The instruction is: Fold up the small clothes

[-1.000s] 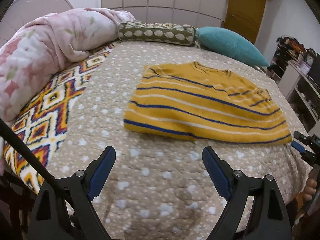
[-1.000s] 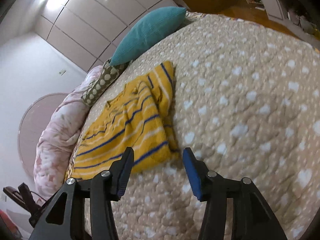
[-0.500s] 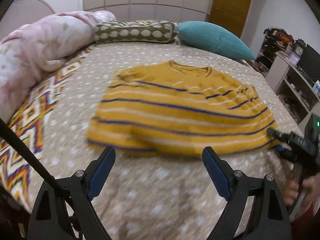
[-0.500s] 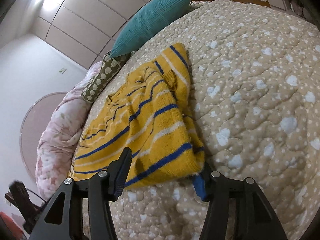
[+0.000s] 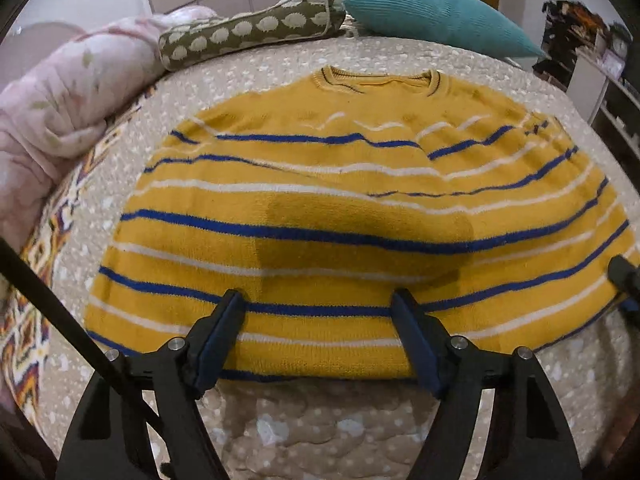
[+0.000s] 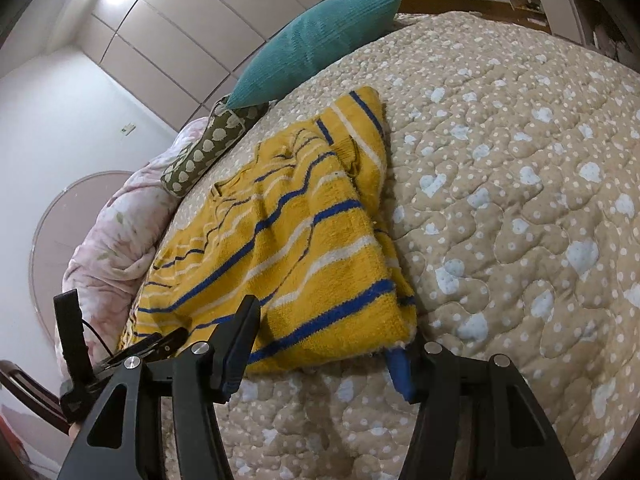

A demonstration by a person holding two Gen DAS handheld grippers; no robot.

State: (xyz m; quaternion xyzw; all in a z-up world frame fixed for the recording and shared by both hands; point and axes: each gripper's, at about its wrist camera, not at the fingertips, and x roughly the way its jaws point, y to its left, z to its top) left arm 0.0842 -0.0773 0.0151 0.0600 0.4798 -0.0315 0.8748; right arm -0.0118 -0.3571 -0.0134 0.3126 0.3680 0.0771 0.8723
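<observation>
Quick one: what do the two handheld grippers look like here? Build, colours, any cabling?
Both match: the left gripper and right gripper are matte black frames with triangular cut-outs, silver screw heads at the joints, and two flat fingers faced with blue pads. A thin black cable or rod crosses the left view's corner. No markings or sleeves are visible.

Legible text, labels, brands, numbers, signs: none in either wrist view. The small wall plate [image 6: 129,128] beside the wardrobe panels carries marks too small and blurred to read, possibly only a switch. Items on the shelf unit [image 5: 592,40] are likewise indistinct.
</observation>
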